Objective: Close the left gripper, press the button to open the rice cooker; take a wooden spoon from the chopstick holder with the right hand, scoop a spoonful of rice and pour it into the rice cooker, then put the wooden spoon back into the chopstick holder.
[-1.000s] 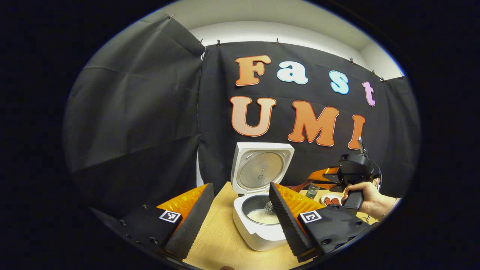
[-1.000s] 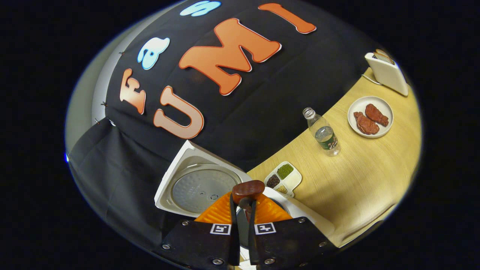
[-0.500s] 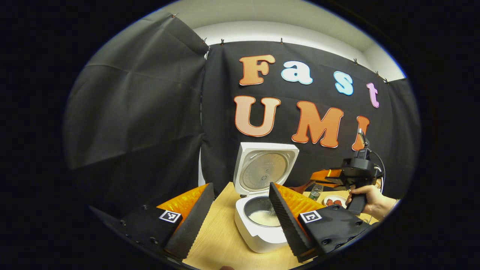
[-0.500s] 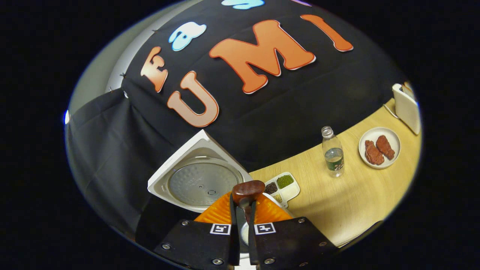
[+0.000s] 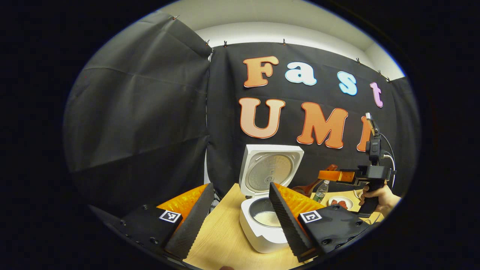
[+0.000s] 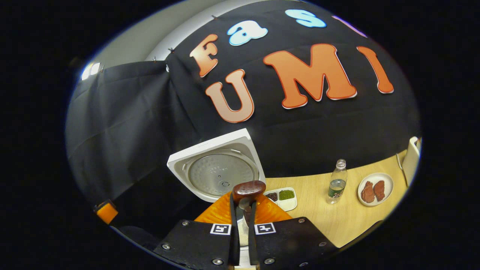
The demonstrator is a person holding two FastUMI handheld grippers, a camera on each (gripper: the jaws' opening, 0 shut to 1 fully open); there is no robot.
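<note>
So the rice cooker (image 5: 268, 210) sits on the wooden desk (image 5: 221, 240) with its lid (image 5: 270, 170) swung fully up, and you can see a layer of white rice (image 5: 267, 218) in the bottom of the inner pot. In the left gripper view the left gripper (image 5: 238, 213) has its fingers spread wide apart with nothing between them — the cooker body shows right through the gap, a bit farther back on the desk. Off to the side in that same view, a hand (image 5: 378, 195) holds the right gripper (image 5: 328, 175) up in the air, roughly level, to the side of the cooker and above the desk. The wooden spoon (image 6: 248, 189) is in that gripper: in the right gripper view the two fingers are closed down tight on it, and the dark rounded end pokes out just past the fingertips, in front of the raised lid. I can't tell whether there's any rice left on it. Further along the desk there's a small divided dish (image 6: 284, 197) with green and dark grains, then a clear water bottle (image 6: 336, 181) standing upright, then a white plate (image 6: 375, 189) with two reddish-brown pieces on it, all set apart from one another. A white holder-looking thing (image 6: 411, 165) sits at the far edge — too cut off to say much.
</note>
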